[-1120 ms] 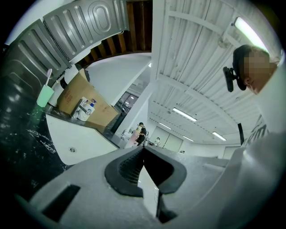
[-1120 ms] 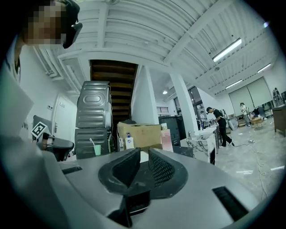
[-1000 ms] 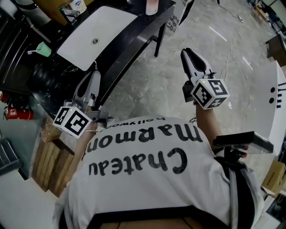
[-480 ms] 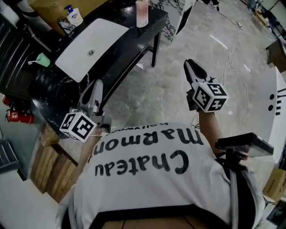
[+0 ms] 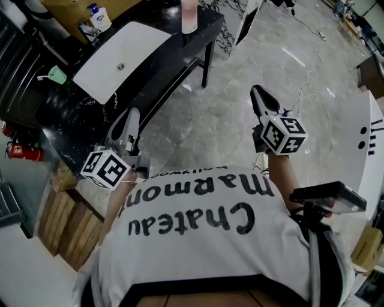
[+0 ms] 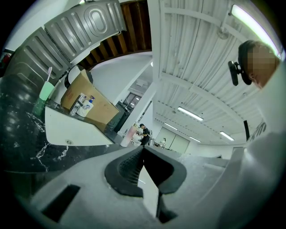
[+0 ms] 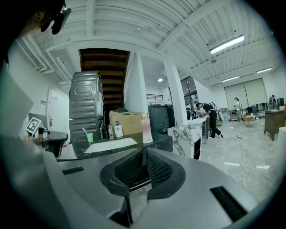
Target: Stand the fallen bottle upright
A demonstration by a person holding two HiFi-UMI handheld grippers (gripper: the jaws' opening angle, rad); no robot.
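At the left, a white sink [image 5: 144, 45] is seen set into a black counter [image 5: 72, 111]. The left gripper [image 5: 131, 111] is held near the front edge of this counter, and its jaws are seen together, with nothing between them. Further right, the pink bottle [image 5: 189, 15] is found standing upright on the far end of the counter, beside the sink and well apart from both grippers. At the right, the right gripper [image 5: 258, 90] is held over the marble floor [image 5: 228, 108]; its jaws are closing, almost together, and nothing is held between them.
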